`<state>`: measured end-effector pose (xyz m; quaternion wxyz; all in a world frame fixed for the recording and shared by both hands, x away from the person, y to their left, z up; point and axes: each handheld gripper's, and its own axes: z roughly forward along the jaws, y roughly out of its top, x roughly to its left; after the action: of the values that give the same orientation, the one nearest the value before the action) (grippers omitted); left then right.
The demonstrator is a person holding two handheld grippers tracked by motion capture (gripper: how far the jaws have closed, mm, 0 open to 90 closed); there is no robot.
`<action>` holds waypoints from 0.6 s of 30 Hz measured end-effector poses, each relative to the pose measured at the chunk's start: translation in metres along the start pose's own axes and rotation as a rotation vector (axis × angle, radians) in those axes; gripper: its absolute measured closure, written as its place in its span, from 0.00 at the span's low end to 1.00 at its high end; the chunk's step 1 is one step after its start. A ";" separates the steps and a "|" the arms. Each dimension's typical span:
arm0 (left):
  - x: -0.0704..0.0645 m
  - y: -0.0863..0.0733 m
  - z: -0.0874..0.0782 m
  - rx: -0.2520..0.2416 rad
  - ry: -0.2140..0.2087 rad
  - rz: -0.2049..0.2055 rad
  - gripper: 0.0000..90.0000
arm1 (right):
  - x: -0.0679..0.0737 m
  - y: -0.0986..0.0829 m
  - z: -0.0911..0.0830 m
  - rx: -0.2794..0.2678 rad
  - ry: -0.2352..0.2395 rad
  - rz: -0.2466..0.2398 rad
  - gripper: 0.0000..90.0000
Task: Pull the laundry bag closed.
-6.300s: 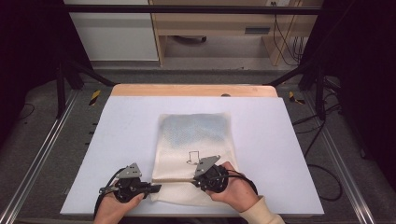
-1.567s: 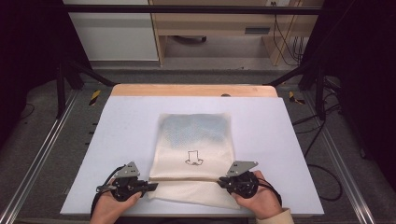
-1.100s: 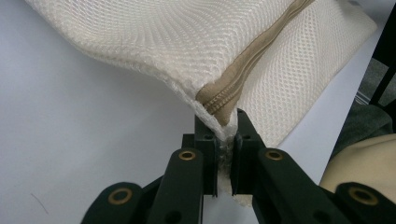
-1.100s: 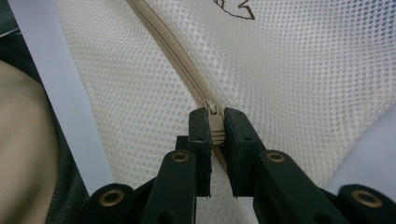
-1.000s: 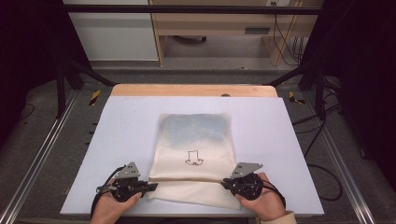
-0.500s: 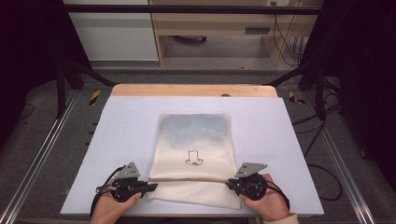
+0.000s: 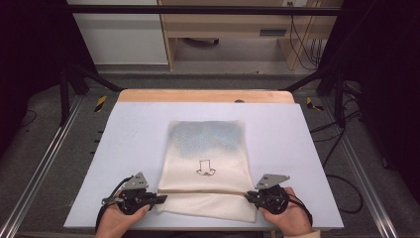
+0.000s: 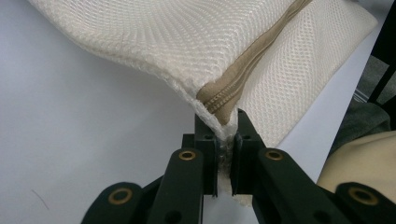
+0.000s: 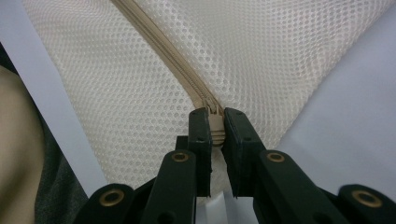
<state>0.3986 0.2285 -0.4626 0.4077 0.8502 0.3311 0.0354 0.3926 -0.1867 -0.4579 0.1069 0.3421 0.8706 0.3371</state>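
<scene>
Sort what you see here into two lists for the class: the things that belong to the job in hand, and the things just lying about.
In the job:
- mesh laundry bag
- its tan zipper
- left tool, shut on the zipper's end
- right tool, shut on the zipper pull
- white table mat under the bag

Lying about:
- wooden bench behind the table
- cables on the floor

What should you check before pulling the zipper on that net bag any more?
1. Left gripper pinches the mesh bag at the zipper's end: ok.
2. Right gripper is clamped on the zipper pull: ok.
3. Bag rests on the white table, its left corner lifted slightly: ok.
4. Zipper line runs straight between the grippers: ok.
5. Zipper fully closed along its length: cannot tell.
</scene>
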 end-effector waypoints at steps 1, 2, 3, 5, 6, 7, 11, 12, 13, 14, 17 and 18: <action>0.000 0.000 0.000 0.000 0.001 0.002 0.93 | -0.001 -0.002 -0.001 0.002 -0.003 0.001 0.91; -0.001 0.000 0.001 0.002 0.000 0.005 0.93 | -0.001 -0.002 -0.002 -0.002 -0.001 0.005 0.91; -0.001 0.000 0.001 0.001 -0.001 0.003 0.93 | -0.001 -0.002 -0.002 -0.002 -0.001 0.006 0.91; -0.002 0.000 0.000 0.003 -0.003 0.004 0.93 | -0.001 -0.003 -0.002 -0.002 -0.003 0.010 0.91; -0.002 0.000 0.000 0.003 -0.003 0.004 0.93 | -0.001 -0.004 -0.003 0.000 -0.006 0.013 0.91; -0.002 0.000 0.000 0.004 -0.001 0.005 0.93 | -0.002 -0.004 -0.003 0.000 -0.008 0.012 0.91; -0.002 0.000 0.001 0.005 -0.004 0.005 0.93 | -0.004 -0.007 -0.005 0.000 -0.011 0.029 0.91; -0.002 0.000 0.001 0.006 -0.004 0.006 0.93 | -0.004 -0.007 -0.005 -0.003 -0.013 0.030 0.91; -0.002 0.000 0.001 0.007 -0.005 0.006 0.93 | -0.004 -0.007 -0.005 -0.006 -0.012 0.029 0.91; -0.002 0.000 0.001 0.008 -0.006 0.009 0.93 | -0.004 -0.008 -0.006 -0.004 -0.009 0.034 0.91; -0.002 0.000 0.001 0.009 -0.005 0.006 0.93 | -0.005 -0.008 -0.005 -0.003 -0.010 0.033 0.91; -0.002 -0.001 0.001 0.009 -0.005 0.002 0.93 | -0.004 -0.008 -0.005 -0.002 -0.011 0.035 0.91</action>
<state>0.3973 0.2268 -0.4635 0.4044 0.8526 0.3294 0.0323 0.3894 -0.1963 -0.4594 0.1061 0.3590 0.8635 0.3379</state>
